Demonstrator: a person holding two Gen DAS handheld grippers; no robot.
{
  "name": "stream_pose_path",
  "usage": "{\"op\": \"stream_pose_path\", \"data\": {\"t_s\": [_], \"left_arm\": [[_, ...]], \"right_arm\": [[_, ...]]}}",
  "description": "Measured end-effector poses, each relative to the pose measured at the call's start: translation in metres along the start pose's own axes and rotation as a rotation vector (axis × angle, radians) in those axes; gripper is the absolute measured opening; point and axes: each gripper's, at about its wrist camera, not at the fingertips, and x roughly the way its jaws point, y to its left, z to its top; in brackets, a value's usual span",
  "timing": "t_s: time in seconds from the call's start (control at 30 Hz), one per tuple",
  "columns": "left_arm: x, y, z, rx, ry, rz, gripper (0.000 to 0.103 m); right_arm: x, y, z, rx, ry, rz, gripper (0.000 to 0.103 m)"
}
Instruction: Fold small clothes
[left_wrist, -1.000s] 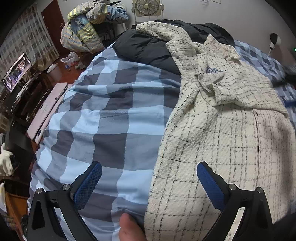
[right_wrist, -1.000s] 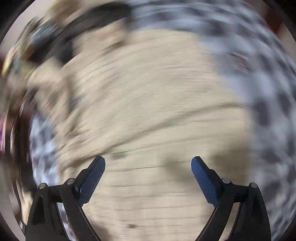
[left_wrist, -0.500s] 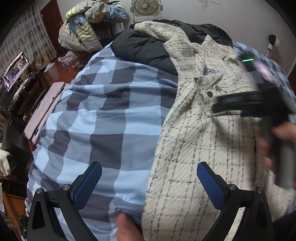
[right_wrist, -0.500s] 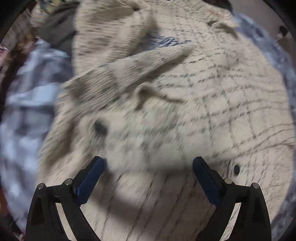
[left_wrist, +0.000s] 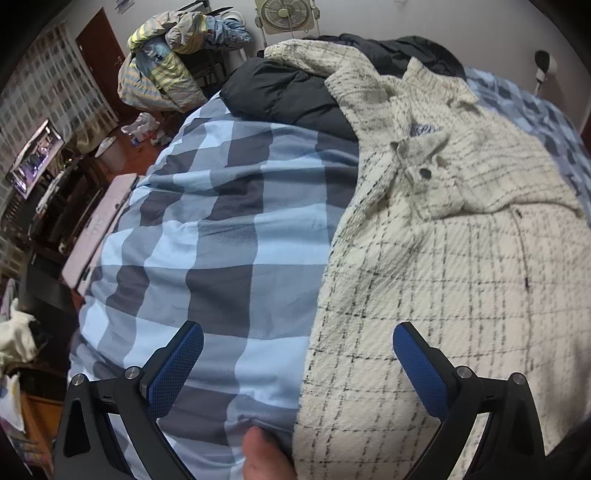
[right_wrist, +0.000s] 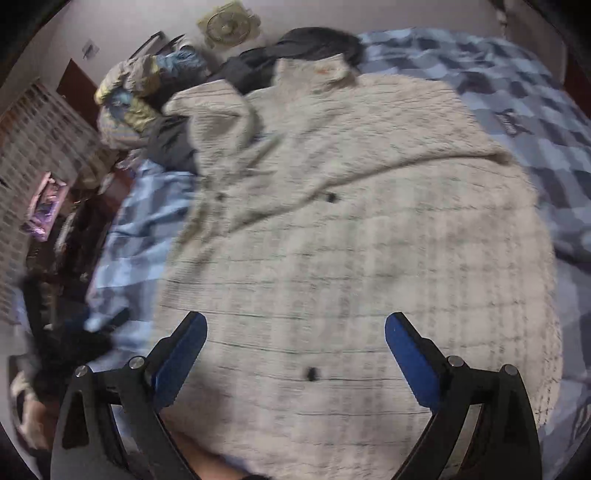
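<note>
A cream checked jacket (left_wrist: 443, 258) lies spread front-up on a blue checked duvet (left_wrist: 207, 229), its far sleeve overlapping a black padded garment (left_wrist: 288, 92); beyond the bed stand a heap of striped bedding (left_wrist: 162, 66), a fan (left_wrist: 284, 14) and a lit screen (left_wrist: 33, 158). The left gripper (left_wrist: 297, 363) hangs low over the jacket's left edge with fingers spread wide and empty, a fingertip (left_wrist: 264, 456) showing beneath it, while the right gripper (right_wrist: 295, 349) is held above the jacket's buttoned front, likewise spread and holding nothing. The right wrist view is motion-blurred, so the weave and collar detail are hard to make out, and the jacket's near hem is cut off below both views.
</note>
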Motion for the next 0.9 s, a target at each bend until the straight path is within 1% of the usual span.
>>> {"op": "stream_pose_path", "data": {"t_s": [0.03,0.1,0.17,0.2,0.27,0.33,0.4,0.43,0.5,0.57,0.63,0.67,0.7,0.77,0.83,0.9], "left_arm": [[0.001,-0.002,-0.001,0.007,0.003,0.009,0.103],[0.001,-0.004,-0.003,0.026,-0.005,0.031,0.103],[0.002,-0.005,-0.004,0.040,-0.005,0.059,0.103],[0.003,-0.005,-0.005,0.042,-0.002,0.067,0.103],[0.003,-0.004,-0.004,0.040,0.005,0.071,0.103],[0.000,-0.004,-0.003,0.036,-0.003,0.074,0.103],[-0.004,-0.002,-0.002,0.024,-0.018,0.065,0.103],[-0.006,-0.001,-0.001,0.014,-0.024,0.055,0.103],[-0.008,0.005,0.001,-0.016,-0.024,0.023,0.103],[-0.009,0.011,0.003,-0.048,-0.019,-0.010,0.103],[-0.010,0.016,0.005,-0.073,-0.018,-0.032,0.103],[-0.010,0.018,0.006,-0.083,-0.021,-0.044,0.103],[-0.012,0.018,0.007,-0.090,-0.026,-0.057,0.103],[-0.015,0.019,0.009,-0.098,-0.037,-0.083,0.103],[-0.018,0.018,0.010,-0.099,-0.047,-0.104,0.103],[-0.019,0.019,0.011,-0.103,-0.052,-0.120,0.103]], "right_arm": [[0.005,0.006,0.005,0.008,0.027,0.013,0.095],[0.012,0.009,0.012,0.008,0.059,0.086,0.095],[0.012,0.011,0.024,0.017,0.030,0.120,0.095],[0.010,0.010,0.026,0.017,0.012,0.108,0.095],[0.012,0.008,0.027,0.022,0.007,0.077,0.095],[0.014,0.002,0.026,0.042,0.020,0.091,0.095],[0.012,-0.003,0.024,0.062,0.019,0.107,0.095],[0.005,-0.009,0.018,0.064,0.012,0.104,0.095],[0.003,-0.012,0.019,0.063,-0.003,0.088,0.095],[-0.006,-0.012,0.023,0.055,-0.007,0.095,0.095],[-0.007,0.002,0.046,0.019,-0.009,0.128,0.095],[-0.005,0.010,0.060,-0.003,-0.010,0.123,0.095],[-0.004,0.022,0.080,-0.026,-0.011,0.115,0.095],[0.004,0.045,0.121,-0.051,-0.006,0.140,0.095],[0.020,0.064,0.164,-0.042,0.009,0.164,0.095],[0.044,0.082,0.202,-0.016,0.017,0.138,0.095]]}}
